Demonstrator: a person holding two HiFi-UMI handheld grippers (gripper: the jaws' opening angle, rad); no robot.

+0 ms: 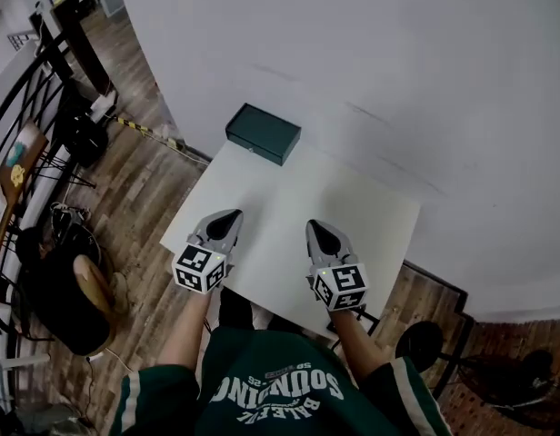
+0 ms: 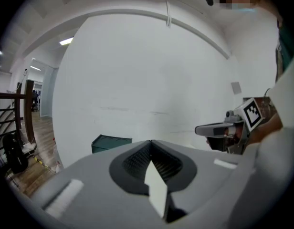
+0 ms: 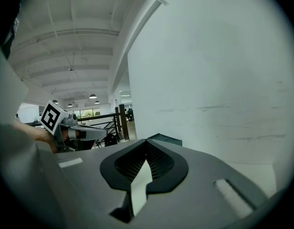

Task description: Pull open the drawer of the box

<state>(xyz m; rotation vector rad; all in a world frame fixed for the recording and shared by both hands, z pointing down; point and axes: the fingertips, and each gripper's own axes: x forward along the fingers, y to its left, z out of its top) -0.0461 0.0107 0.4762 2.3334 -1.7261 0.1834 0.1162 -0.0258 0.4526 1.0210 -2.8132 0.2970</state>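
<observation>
A dark green box (image 1: 263,133) lies at the far left corner of the white table (image 1: 371,234), against the white wall; its small drawer pull faces the table. It shows as a green block (image 2: 111,143) in the left gripper view and as a corner (image 3: 165,139) past the jaws in the right gripper view. My left gripper (image 1: 233,217) hovers over the table's near left part, jaws shut and empty. My right gripper (image 1: 314,227) hovers beside it over the near middle, also shut and empty. Both point toward the box, well short of it.
A wooden floor lies left of the table, with a black railing (image 1: 30,80), a dark bag (image 1: 57,289) and a yellow-black strip (image 1: 144,130) by the wall. A black stool (image 1: 421,339) stands at the near right. The white wall (image 1: 398,71) rises right behind the table.
</observation>
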